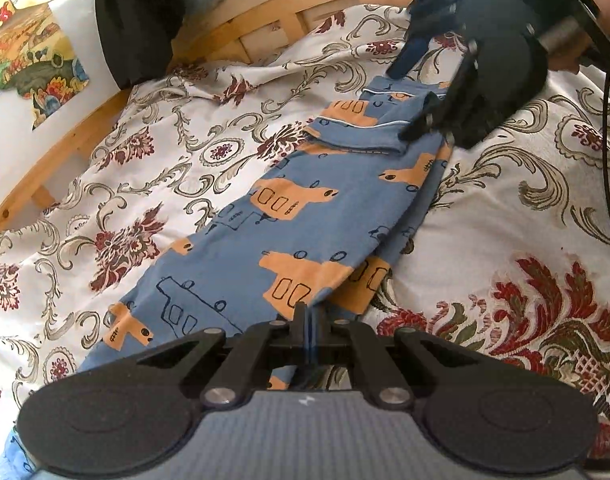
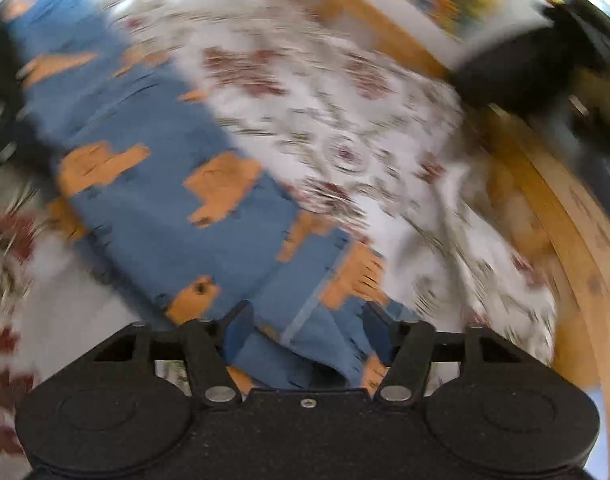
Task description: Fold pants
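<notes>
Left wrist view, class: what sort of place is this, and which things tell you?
Most likely a bedroom. The blue pants lie on a floral bedspread over a bed with a wooden frame, and dark clothing hangs by the wall.

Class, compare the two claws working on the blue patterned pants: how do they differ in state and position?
The left claw is shut tight on one end of the blue pants with orange shapes; the right claw is open, with cloth lying loose between its fingers. The left claw's view is sharp; the right claw's view is motion-blurred. The right claw works the piped hem end. Both are black and meet the same pants.
</notes>
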`<state>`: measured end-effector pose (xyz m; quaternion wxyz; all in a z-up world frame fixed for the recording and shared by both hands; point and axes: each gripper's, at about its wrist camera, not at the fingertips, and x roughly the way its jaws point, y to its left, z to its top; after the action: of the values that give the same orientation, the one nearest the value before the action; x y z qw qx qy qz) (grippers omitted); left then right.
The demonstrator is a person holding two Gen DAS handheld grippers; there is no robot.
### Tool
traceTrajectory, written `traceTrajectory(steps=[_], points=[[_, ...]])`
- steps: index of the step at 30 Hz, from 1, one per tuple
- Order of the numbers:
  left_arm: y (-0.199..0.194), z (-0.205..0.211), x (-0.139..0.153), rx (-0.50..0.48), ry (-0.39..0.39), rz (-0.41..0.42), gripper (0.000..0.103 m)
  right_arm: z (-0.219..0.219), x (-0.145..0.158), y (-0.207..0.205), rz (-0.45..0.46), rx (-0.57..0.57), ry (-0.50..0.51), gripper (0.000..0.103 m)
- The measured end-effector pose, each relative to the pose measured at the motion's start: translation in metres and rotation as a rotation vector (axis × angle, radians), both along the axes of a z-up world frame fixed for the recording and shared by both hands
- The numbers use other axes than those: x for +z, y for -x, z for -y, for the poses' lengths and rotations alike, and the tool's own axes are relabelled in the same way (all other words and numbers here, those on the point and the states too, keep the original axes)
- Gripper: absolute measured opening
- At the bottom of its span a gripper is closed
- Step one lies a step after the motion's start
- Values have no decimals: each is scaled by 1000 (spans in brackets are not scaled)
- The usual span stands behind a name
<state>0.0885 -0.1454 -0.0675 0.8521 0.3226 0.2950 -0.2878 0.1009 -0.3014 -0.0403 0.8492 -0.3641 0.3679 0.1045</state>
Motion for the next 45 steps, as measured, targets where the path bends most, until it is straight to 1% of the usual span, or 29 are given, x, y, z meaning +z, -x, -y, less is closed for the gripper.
traceTrajectory(steps=[2, 4, 5, 6, 7, 8, 9, 11, 13, 15, 16, 17, 19, 20, 21, 23, 25, 27, 31, 35, 36, 37, 38, 40, 41, 42, 43, 44, 45], points=[[-1, 1, -1, 2, -4, -3, 2, -6, -8, -1, -47, 47, 16, 53], [-2, 3, -2, -1, -12, -1, 3, -9, -16, -5, -50, 48, 45, 48], [-2, 3, -2, -4, -16, 0, 3, -8, -18, -6, -52, 40, 50, 40], [-2, 3, -2, -6, -18, -2, 3, -6, -20, -7, -53, 26, 40, 28], [-2, 3, -2, -6, -18, 0, 3, -4, -20, -8, -55, 10, 17, 24], [-1, 3, -2, -7, -17, 2, 3, -1, -20, -9, -55, -6, -3, 14], [-1, 3, -2, -7, -17, 3, 3, 0, -19, -9, -49, -12, -15, 9], [1, 2, 0, -6, -11, 10, 3, 3, -10, -4, -31, -35, -71, 8], [2, 0, 2, -4, -3, 12, 2, 17, 8, -6, -12, -127, -219, 7], [2, -2, 6, -5, 5, 4, 2, 44, 31, -9, 33, -286, -421, 6], [2, -3, 7, -8, 4, 5, 2, 62, 41, -9, 60, -382, -531, 6], [2, -4, 9, -11, -1, 9, 2, 86, 50, -7, 91, -506, -661, 6], [3, -4, 10, -18, -10, 14, 1, 127, 56, 1, 142, -732, -867, 6], [3, -5, 10, -20, -14, 14, 1, 145, 54, 7, 164, -838, -932, 6], [3, -5, 10, -23, -21, 13, 1, 159, 51, 12, 186, -921, -956, 6], [4, -5, 8, -29, -31, 15, 1, 172, 41, 17, 178, -1006, -935, 6], [4, -5, 7, -32, -41, 14, 1, 176, 33, 21, 153, -1039, -933, 6], [4, -6, 6, -32, -49, 13, 1, 173, 27, 24, 142, -1047, -906, 6], [2, -8, 5, -25, -60, 10, 1, 170, 21, 23, 120, -1055, -886, 6], [0, -8, 0, -16, -59, -17, 2, 169, 17, 22, 136, -1045, -852, 8], [-1, -8, -1, -12, -57, -25, 2, 168, 16, 21, 141, -1036, -839, 9], [-2, -9, -2, -4, -53, -35, 8, 166, 16, 20, 142, -1027, -818, 11], [-3, -11, -1, 4, -36, -48, 11, 163, 15, 18, 141, -1015, -790, 15], [-4, -19, 3, 29, 12, -88, 33, 158, 18, 16, 153, -1001, -751, 25], [-4, -24, 6, 41, 40, -106, 38, 154, 21, 17, 172, -985, -723, 43], [-4, -29, 10, 56, 71, -121, 46, 147, 25, 19, 201, -961, -691, 63], [-3, -37, 14, 76, 100, -133, 51, 139, 30, 21, 235, -928, -652, 69], [-3, -45, 18, 103, 131, -146, 53, 129, 34, 22, 268, -886, -608, 74], [-4, -53, 23, 131, 164, -159, 58, 117, 37, 22, 295, -832, -562, 77]])
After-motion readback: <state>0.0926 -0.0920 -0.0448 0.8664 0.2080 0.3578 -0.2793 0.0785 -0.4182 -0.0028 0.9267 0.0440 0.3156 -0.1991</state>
